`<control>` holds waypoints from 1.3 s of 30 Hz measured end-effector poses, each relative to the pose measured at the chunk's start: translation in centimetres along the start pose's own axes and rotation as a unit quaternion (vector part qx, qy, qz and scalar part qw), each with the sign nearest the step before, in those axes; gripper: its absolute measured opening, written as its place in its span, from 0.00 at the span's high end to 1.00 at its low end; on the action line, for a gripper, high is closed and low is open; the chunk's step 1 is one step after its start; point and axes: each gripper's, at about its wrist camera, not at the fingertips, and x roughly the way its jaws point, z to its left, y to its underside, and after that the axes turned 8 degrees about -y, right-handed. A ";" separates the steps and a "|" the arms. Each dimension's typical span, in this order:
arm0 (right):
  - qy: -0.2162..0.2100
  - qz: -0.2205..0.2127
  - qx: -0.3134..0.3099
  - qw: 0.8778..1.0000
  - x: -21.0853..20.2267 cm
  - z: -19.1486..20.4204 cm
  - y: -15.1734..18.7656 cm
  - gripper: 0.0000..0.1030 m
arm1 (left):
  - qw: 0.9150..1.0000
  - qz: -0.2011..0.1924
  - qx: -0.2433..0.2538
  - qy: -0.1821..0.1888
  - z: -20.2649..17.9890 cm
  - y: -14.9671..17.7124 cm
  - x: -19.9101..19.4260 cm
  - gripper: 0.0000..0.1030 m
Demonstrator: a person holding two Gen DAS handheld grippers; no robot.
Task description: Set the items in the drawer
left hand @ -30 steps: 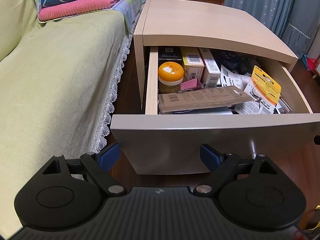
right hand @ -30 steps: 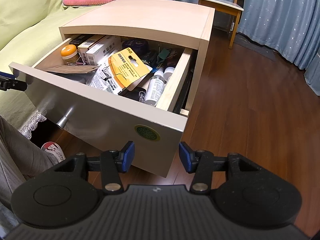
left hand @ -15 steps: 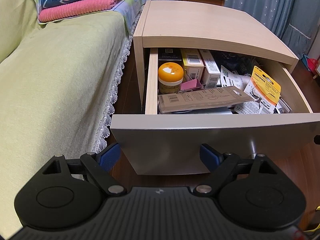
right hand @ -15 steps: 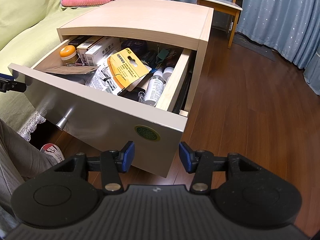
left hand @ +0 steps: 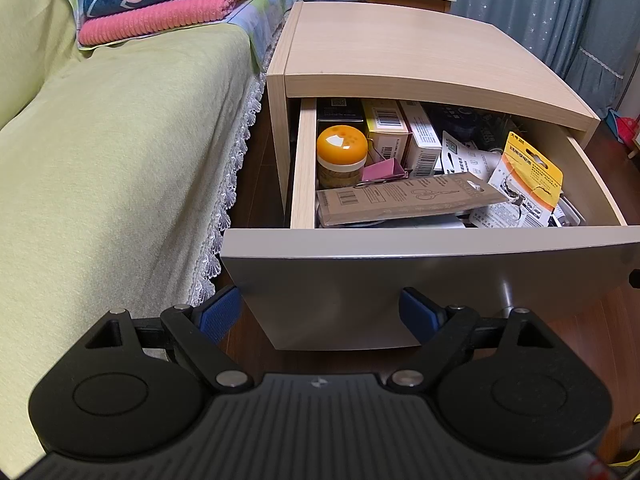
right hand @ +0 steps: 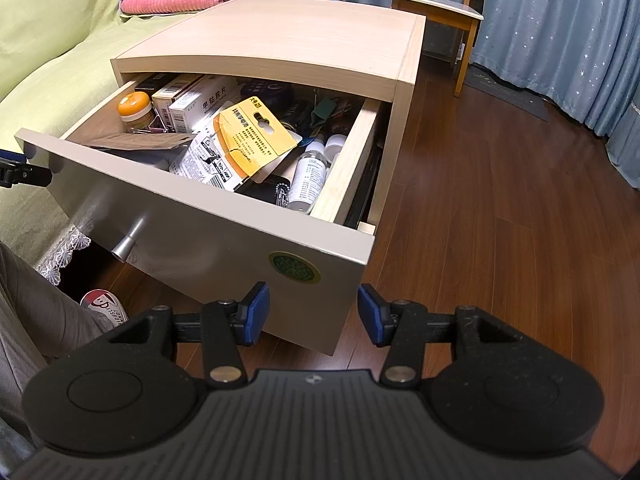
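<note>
**Clerk:** Item one — drawer [left hand: 424,276], pulled fully out of the bedside cabinet [left hand: 404,48], found directly ahead of both tongs. Grey front panel, stiff; round metal knob [right hand: 128,240] seen ahead and to the left of the right tongs [right hand: 310,314].

**Checker:** State of the tongs?

**Clerk:** Left tongs [left hand: 320,312]: spread apart, nothing held, hung low before the panel's left end. Right tongs: likewise apart and empty, set before the panel's right corner.

**Checker:** Contents?

**Clerk:** Beyond the panel, crowded — an orange-lidded jar [left hand: 342,156], boxed medicines [left hand: 420,136], a flat brown cardboard pack [left hand: 404,198], a yellow blister card [right hand: 256,140], a white bottle [right hand: 306,180] lying on its side.

**Checker:** Handling?

**Clerk:** The cards are judged light and bendable, best taken by an edge. The jar and bottle are judged rigid, smooth, likely to slip — to be gripped across the body. The drawer itself is probably heavy when loaded; the knob is the sensible hold.
</note>
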 end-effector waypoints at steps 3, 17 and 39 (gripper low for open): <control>0.001 -0.001 0.003 1.000 0.0 0.3 0.2 0.56 | 1.000 0.000 0.000 0.000 0.0 0.0 0.0 0.16; 0.001 -0.001 0.004 1.000 0.2 0.1 0.0 0.56 | 1.000 0.001 0.000 -0.002 -0.1 0.1 0.1 0.16; 0.001 0.000 0.005 1.000 0.4 -0.3 -0.4 0.56 | 1.000 0.005 0.000 0.001 -0.2 0.0 0.4 0.18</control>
